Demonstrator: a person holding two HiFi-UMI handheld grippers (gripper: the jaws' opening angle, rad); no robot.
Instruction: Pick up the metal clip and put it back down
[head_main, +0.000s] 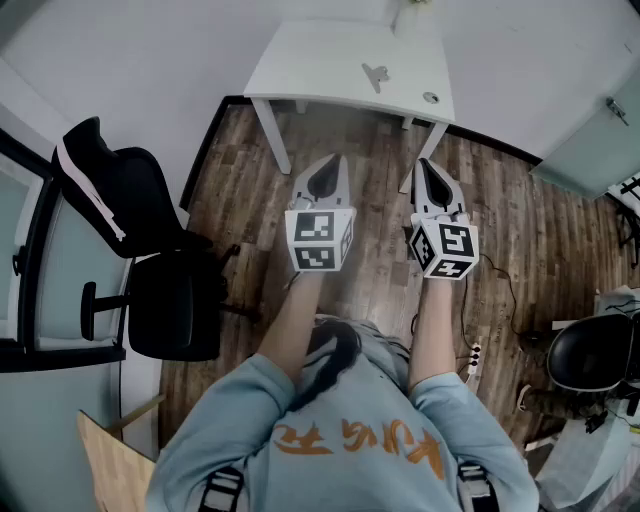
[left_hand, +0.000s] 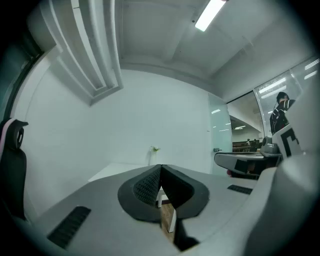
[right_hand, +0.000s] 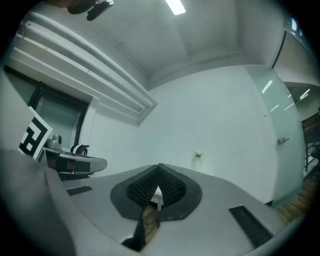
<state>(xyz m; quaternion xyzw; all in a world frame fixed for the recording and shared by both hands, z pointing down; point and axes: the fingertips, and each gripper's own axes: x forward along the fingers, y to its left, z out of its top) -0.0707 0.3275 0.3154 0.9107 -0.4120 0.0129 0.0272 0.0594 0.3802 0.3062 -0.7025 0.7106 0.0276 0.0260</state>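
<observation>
The metal clip (head_main: 375, 75) lies on the white table (head_main: 310, 62), near its middle, seen only in the head view. My left gripper (head_main: 321, 165) and right gripper (head_main: 428, 168) are held side by side over the wooden floor, short of the table's front edge and well apart from the clip. Both point level toward the table. In the left gripper view the left gripper (left_hand: 160, 167) has its pads touching at the tips with nothing between them. The right gripper (right_hand: 159, 166) shows the same in its own view.
A black office chair (head_main: 140, 250) stands at the left, another dark chair (head_main: 590, 355) at the right. A small round object (head_main: 431, 98) sits near the table's right front corner. Cables and a power strip (head_main: 475, 362) lie on the floor at the right. A white wall is behind the table.
</observation>
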